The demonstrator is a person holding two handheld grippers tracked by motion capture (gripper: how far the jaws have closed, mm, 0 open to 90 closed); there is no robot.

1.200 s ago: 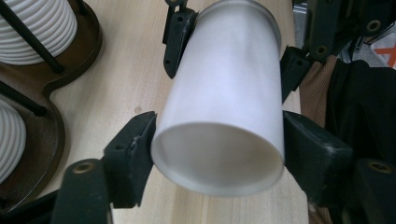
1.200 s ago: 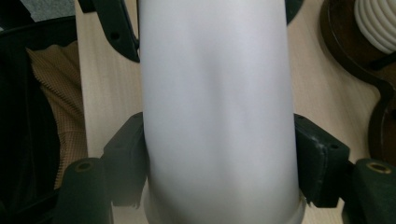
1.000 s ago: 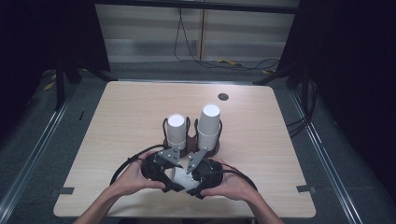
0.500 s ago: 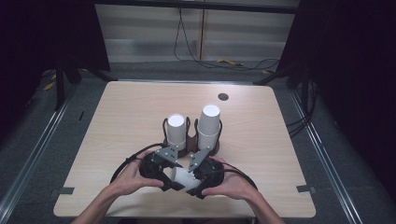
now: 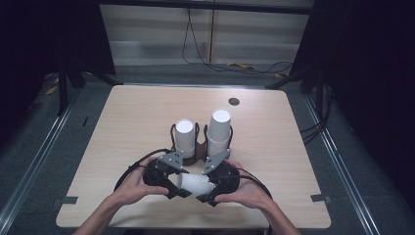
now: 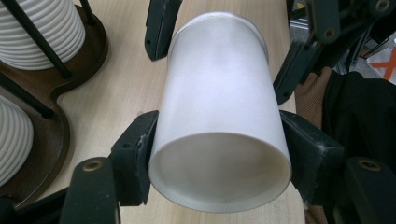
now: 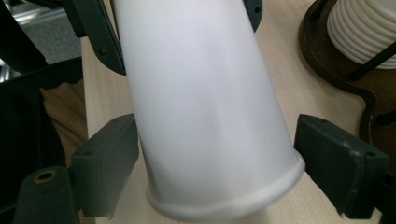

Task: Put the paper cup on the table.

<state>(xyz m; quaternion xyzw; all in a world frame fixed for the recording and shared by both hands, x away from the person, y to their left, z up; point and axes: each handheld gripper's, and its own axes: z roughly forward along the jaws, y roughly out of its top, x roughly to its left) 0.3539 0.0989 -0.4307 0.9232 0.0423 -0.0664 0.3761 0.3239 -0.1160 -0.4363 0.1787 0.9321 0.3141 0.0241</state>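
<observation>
Cup (image 5: 195,184) lies on its side between both tongs at the table's (image 5: 293,147) six o'clock edge, long axis running nine to three o'clock. Its flat base faces the left tongs (image 6: 219,154), whose jaws press both sides of that end. Its rolled rim faces the right tongs (image 7: 217,172); here the left jaw touches the wall, the right jaw stands a little off, so no firm grip shows. At twelve o'clock, just beyond, a wooden rack (image 5: 199,152) holds two ribbed cup stacks (image 5: 219,131).
</observation>
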